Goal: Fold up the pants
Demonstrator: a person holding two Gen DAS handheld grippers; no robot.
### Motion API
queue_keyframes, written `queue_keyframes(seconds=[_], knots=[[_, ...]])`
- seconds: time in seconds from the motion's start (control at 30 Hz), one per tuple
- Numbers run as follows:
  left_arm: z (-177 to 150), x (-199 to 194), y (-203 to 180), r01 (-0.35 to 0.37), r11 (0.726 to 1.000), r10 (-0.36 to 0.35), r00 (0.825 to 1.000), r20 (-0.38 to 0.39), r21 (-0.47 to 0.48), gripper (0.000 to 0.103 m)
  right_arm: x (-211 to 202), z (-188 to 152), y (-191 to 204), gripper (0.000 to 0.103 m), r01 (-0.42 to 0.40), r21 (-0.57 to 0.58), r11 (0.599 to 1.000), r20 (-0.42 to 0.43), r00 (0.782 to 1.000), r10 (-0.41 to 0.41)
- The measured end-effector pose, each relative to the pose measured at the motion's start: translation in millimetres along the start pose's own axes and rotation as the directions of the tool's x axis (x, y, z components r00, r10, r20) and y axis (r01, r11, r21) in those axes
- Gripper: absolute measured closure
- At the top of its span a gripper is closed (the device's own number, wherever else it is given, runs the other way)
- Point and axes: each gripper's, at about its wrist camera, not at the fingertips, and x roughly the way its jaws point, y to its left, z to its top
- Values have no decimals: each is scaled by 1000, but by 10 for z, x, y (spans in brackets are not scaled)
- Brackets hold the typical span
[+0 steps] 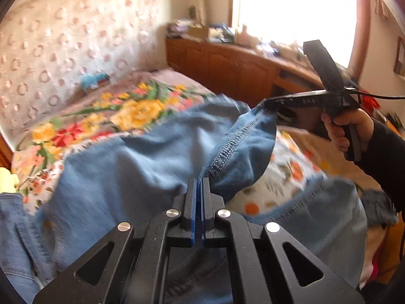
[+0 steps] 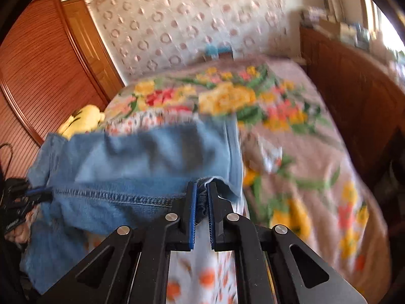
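Light-blue denim pants (image 1: pixel 131 157) held above a bed covered by a floral-printed bedspread (image 1: pixel 136 109), each end of one stitched edge taken by a hand-held two-finger gripper. The left gripper (image 1: pixel 198 185) has its blue-padded fingers (image 1: pixel 193 202) pressed nearly together on the seam, clamping the cloth where the overlock stitching runs into them; the right gripper (image 2: pixel 201 195) likewise pinches a bunched fold of denim between its blue pads, the fingers standing a little apart because of the thickness of fabric caught there. In the left wrist view the right gripper appears at upper right, its tip on the far corner of the seam, with the person's right hand (image 1: pixel 346 131) around the handle. Holding two points of the same seam keeps that edge taut between the grippers, so the rest of the garment hangs and drapes onto the bedspread instead of crumpling. Both views are motion-blurred, which suggests the cloth is being carried; judged from this, a fold is under way and the lifted edge has not yet been laid down. A yellow soft object (image 2: pixel 83 121) lies near the wooden wardrobe (image 2: pixel 38 63).
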Motion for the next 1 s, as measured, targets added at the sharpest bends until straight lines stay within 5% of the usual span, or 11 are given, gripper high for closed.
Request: queue_keyframes(seconds=[0.2,0.33,0.47,0.6,0.73,0.9,1.0], knots=[[262,-212,157,-36,998,40,997,66,-54,100,-20,1170,601,96,24,-101,995,160,987,-8],[267,-361,6,-16,1000,18,995,98,-26,100,-431,1445,944,96,13,-181,983,299,953,42],[143,-238,-174,55,998,-55,997,55,-13,100,-609,969,746,96,52,-149,988,299,954,-5],[-61,39,-377,122,992,-122,992,-44,-2,96,-384,27,135,95,148,-32,988,113,983,-144],[-181,139,-465,126,992,-125,989,-82,10,88,-197,-633,-218,90,238,48,970,-54,970,-235],[-172,37,-278,96,995,-97,994,-58,-32,61,-294,-624,-70,89,206,57,977,-13,979,-205],[-220,-51,-206,60,997,-62,997,-45,-45,55,-322,-625,153,87,131,29,991,10,991,-132]])
